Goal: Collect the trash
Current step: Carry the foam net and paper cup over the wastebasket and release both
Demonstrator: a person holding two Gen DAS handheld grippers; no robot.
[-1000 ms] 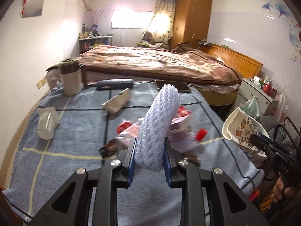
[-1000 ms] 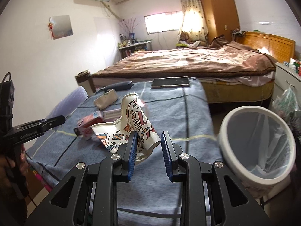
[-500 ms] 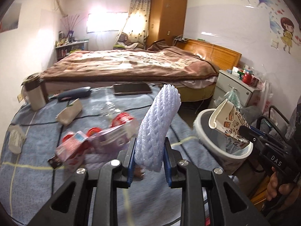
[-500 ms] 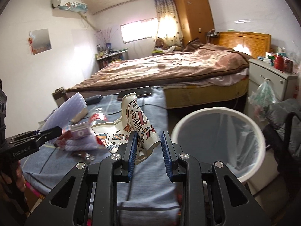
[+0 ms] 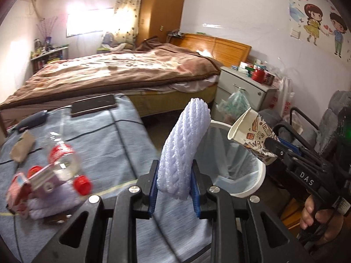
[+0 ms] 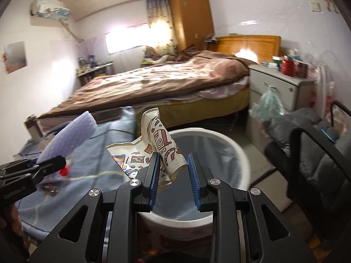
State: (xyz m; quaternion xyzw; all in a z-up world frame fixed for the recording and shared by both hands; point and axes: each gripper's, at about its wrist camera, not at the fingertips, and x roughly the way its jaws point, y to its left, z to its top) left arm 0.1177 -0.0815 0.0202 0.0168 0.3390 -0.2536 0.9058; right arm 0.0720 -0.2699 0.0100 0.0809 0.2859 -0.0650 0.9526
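Trash filled both tools: the left gripper (image 5: 174, 187) was clamped on a pale lilac foam net sleeve (image 5: 184, 149) that stood up at the centre of the left wrist frame, its blue pads pressed into the sleeve's lower end. The right gripper (image 6: 172, 175) sat at the lower centre of its own frame with its jaws parted; a crushed patterned paper cup (image 6: 162, 144) leaned against the left pad, with a gap showing between the cup and the right pad. That cup hung directly above the white trash bin (image 6: 239, 153), whose rim and pale liner took up the middle of the right wrist frame. In the left wrist frame the same cup (image 5: 250, 135) appeared at centre right, mouth up and to the left, over the bin (image 5: 261, 175). On the blue checked blanket (image 5: 122, 140) at the lower left of that frame lay a blurred plastic bottle (image 5: 63, 160) with a red cap and some red wrappers (image 5: 19, 188), and a dark tablet (image 5: 93, 107) rested further back at centre left.
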